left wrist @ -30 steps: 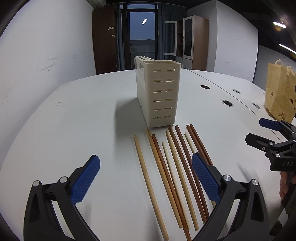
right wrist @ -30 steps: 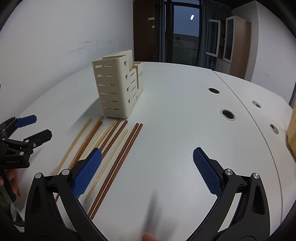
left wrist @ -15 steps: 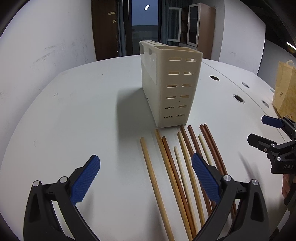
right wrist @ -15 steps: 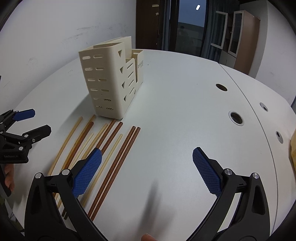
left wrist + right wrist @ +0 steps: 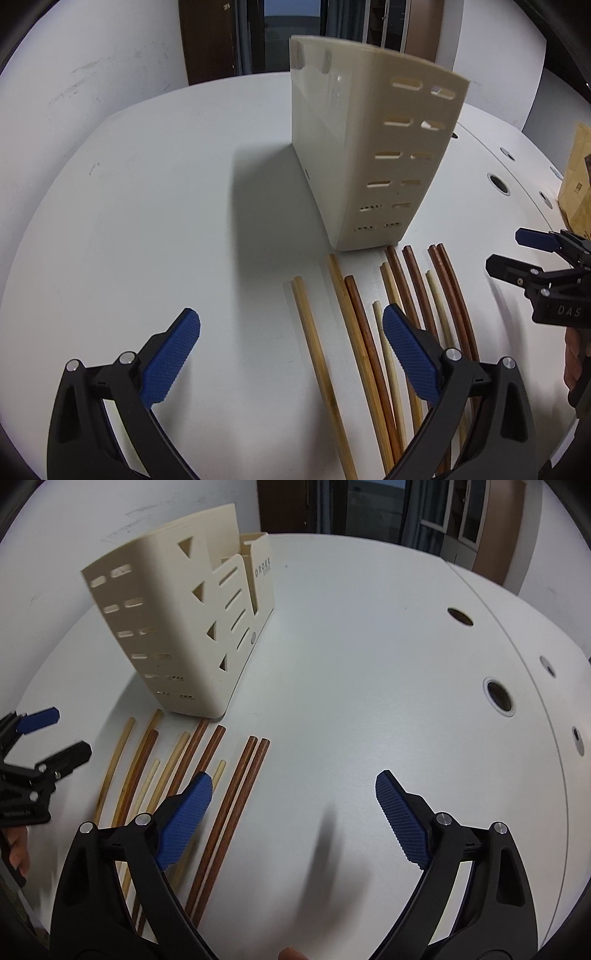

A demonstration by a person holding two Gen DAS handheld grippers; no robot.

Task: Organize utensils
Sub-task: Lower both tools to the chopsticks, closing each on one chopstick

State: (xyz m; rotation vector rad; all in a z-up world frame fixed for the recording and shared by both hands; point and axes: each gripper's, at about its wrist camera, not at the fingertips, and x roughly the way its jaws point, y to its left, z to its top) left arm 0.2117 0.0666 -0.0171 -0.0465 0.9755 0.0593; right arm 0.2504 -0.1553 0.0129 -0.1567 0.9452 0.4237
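Note:
Several wooden chopsticks, pale and dark brown, lie side by side on the white table in front of a cream slotted utensil holder. My left gripper hangs open over bare table, its right pad above the chopsticks; a pale chopstick lies below, between the pads and untouched. My right gripper is wide, its jaws closing with nothing between them, and its left pad sits over the chopsticks. Each gripper shows at the edge of the other's view.
The white table has round cable holes on the right. A brown paper bag stands at the far right edge. A wall, dark door and cabinets lie behind the holder.
Both grippers have moved forward and tilted down toward the holder and chopsticks, which now look larger. The right gripper's pads have drawn slightly closer together.

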